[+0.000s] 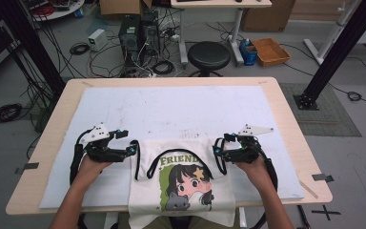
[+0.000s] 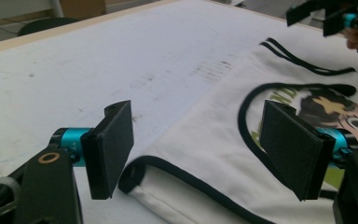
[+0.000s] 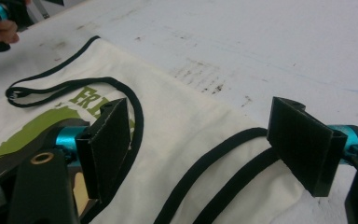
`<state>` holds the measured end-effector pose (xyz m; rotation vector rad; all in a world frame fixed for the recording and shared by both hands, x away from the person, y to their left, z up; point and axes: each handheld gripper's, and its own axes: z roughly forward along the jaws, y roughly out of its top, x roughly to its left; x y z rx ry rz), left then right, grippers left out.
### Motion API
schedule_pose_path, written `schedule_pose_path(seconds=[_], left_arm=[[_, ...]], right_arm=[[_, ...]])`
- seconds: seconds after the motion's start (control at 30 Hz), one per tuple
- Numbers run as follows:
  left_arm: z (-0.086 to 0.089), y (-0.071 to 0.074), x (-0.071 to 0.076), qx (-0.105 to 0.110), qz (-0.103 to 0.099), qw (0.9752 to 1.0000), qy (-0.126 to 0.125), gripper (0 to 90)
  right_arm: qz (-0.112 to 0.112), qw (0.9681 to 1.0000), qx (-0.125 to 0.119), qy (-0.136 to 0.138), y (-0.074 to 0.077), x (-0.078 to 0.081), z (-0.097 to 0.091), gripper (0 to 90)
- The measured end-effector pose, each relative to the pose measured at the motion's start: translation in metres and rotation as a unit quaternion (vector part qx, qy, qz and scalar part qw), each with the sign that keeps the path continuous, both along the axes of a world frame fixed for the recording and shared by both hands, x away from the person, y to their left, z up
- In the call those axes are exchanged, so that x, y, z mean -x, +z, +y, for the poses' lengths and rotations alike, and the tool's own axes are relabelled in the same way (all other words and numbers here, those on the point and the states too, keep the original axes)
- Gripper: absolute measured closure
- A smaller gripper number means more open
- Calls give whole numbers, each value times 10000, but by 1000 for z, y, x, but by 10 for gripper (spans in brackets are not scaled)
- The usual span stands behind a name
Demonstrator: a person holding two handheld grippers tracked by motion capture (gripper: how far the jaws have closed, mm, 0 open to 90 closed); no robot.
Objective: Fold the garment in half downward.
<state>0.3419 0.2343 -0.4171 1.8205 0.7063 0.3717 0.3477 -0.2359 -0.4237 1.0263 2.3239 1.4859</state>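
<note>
A white sleeveless shirt [image 1: 147, 191] with black trim, a cartoon girl print and green "FRIEND" lettering lies flat on the white mat [image 1: 171, 109]. Its hem hangs over the table's front edge. My left gripper [image 1: 133, 151] is at the shirt's left shoulder, open. In the left gripper view the jaws of this gripper [image 2: 200, 140] straddle the trimmed shoulder corner of the shirt [image 2: 205, 116] without pressing it. My right gripper [image 1: 218, 152] stands open at the right shoulder. In the right gripper view its jaws [image 3: 205, 144] flank the shirt [image 3: 177, 121] and two black trim bands.
The mat covers most of a wooden table [image 1: 290, 119]. Beyond the far edge stand a black stool [image 1: 208, 55], computer towers [image 1: 138, 33] with cables, and an orange crate [image 1: 270, 51]. Black frame posts [image 1: 333, 52] rise at both sides.
</note>
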Motion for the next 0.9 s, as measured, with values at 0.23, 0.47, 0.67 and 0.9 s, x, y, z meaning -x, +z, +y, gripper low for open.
schedule_pose_path(seconds=[0.23, 0.47, 0.67, 0.9], left_arm=[[-8, -9, -30, -217, 527, 9983, 119, 265], [-16, -27, -47, -787, 1025, 9914, 219, 332], [-18, -31, -45, -1208, 1130, 9862, -36, 619], [-18, -30, -42, -922, 1261, 9877, -91, 845]], right_arm=[[79, 9994, 169, -293, -1, -24, 6, 249], [350, 9945, 726, -662, -14, -42, 9, 318], [498, 9879, 1382, -505, -21, -42, 12, 548], [353, 9855, 1652, -141, -18, -39, 14, 846]])
